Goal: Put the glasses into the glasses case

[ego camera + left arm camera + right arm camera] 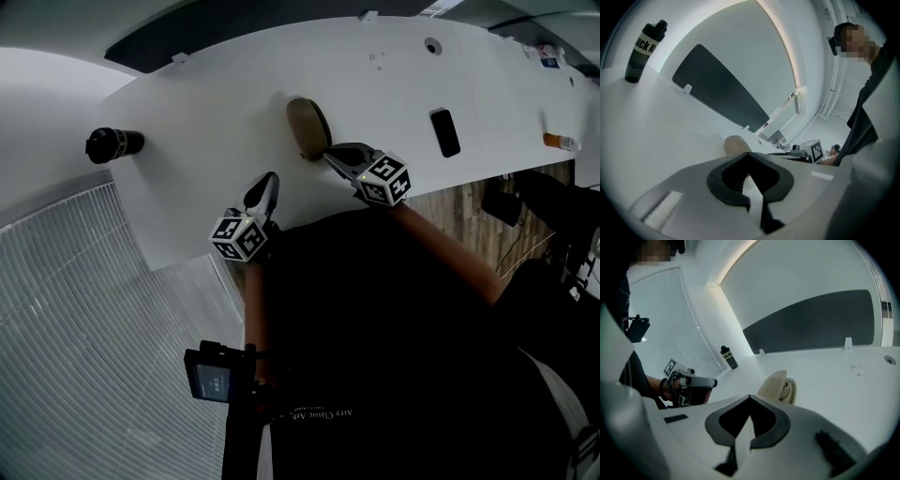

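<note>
Though hovering close beside the open glasses case (307, 127) with the glasses (786, 391) inside on the white table (216, 103), gripping nothing with fully closed left gripper (266, 181) or right gripper (331, 156).

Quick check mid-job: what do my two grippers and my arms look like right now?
The left gripper and right gripper match: pale grey bodies tapering to a point, with black pads lining the jaws. Each carries a white cube printed with black square markers at the rear. You wear a black top, forearms uncovered, and a dark bracelet on the left wrist.
</note>
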Available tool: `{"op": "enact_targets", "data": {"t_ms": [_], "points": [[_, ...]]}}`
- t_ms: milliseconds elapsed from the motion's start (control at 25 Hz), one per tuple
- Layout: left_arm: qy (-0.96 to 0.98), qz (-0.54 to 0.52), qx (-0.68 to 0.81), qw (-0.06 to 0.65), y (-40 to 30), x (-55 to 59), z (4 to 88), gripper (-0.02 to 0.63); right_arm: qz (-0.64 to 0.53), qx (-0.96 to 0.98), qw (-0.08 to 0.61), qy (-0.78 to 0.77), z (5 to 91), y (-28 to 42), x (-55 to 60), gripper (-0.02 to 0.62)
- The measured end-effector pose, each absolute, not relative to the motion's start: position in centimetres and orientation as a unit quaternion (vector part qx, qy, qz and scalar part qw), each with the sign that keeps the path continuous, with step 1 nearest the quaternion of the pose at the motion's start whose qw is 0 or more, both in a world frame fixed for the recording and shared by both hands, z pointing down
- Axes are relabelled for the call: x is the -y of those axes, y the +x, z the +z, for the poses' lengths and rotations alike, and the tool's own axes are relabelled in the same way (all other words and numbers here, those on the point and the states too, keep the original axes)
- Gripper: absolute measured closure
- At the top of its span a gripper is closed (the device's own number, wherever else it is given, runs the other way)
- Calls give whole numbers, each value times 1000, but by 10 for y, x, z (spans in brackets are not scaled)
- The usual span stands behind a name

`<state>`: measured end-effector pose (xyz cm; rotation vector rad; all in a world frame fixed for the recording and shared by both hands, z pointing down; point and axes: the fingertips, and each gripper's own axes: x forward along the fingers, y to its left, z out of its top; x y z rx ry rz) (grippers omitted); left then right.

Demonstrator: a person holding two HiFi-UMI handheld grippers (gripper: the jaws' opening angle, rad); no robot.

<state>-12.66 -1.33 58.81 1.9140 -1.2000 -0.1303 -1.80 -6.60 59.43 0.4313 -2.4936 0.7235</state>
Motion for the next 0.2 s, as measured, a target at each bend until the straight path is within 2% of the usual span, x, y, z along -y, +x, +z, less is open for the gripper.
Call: {"op": "enact_targets", "data": {"t_ms": [200], "points": [[774,-35,468,425,-121,14,592,598,276,914,250,164,596,-19,67,588]]}}
